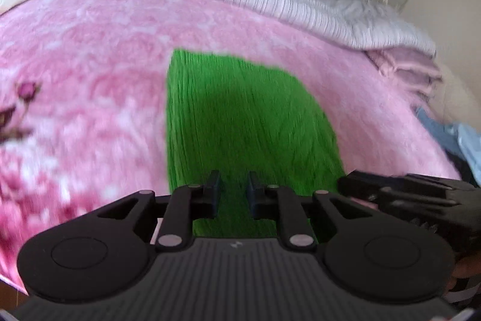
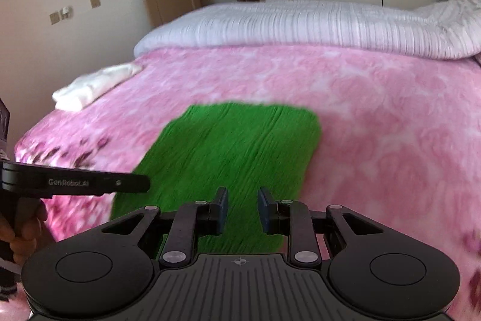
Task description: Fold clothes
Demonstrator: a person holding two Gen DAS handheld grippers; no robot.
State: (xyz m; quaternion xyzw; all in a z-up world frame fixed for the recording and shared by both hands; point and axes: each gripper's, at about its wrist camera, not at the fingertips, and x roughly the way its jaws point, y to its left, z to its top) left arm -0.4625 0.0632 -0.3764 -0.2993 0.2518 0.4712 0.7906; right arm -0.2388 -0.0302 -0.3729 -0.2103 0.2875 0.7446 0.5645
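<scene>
Flat on the pink blanket (image 2: 375, 110), green cloth (image 2: 228, 158), long axis toward the pillows (image 2: 300, 26); both claws (image 1: 234, 185) (image 2: 243, 200) parted, empty.

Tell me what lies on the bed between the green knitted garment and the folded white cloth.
Nothing: in the right wrist view, only bare pink floral blanket runs between the green knitted garment and the folded white cloth.

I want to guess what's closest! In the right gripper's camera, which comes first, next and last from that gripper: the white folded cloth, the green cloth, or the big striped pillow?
From the right gripper:
1. Green cloth: right under and ahead of the open jaws, on the pink blanket.
2. White folded cloth: farther off, at the bed's left edge.
3. Striped pillow: farthest, along the bed's far end.
</scene>
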